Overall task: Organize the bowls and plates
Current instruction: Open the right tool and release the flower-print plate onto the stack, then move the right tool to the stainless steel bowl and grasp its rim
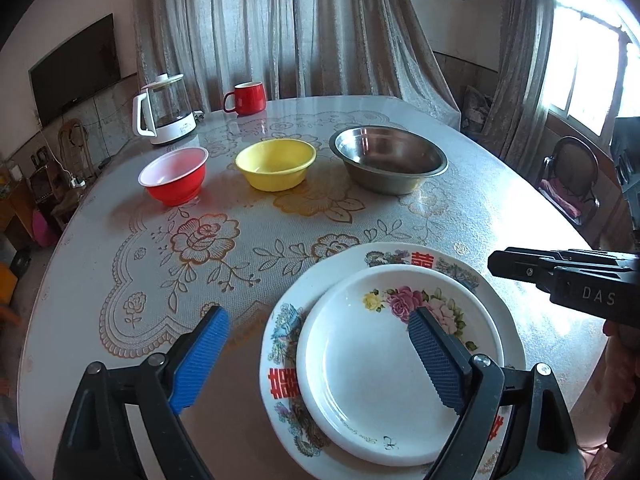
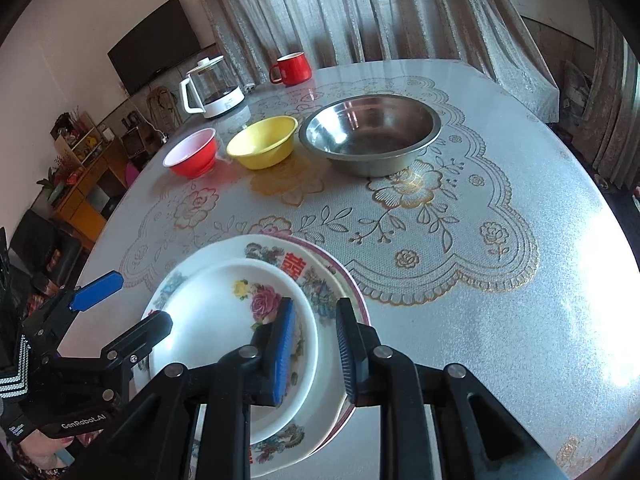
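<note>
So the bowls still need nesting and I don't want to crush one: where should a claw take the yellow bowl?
Take the yellow bowl by its rim, one finger inside and one outside the wall. It stands upright and empty, with a thin flared lip. Come from above on the near side, which faces the claws; the red bowl and steel bowl stand close on either side.

Red bowl (image 1: 174,176), yellow bowl (image 1: 275,164)

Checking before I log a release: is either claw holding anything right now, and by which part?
Nothing is held. The left claw hangs open above the small plate; the right claw straddles its rim, with both pads apparently clear of it.
</note>
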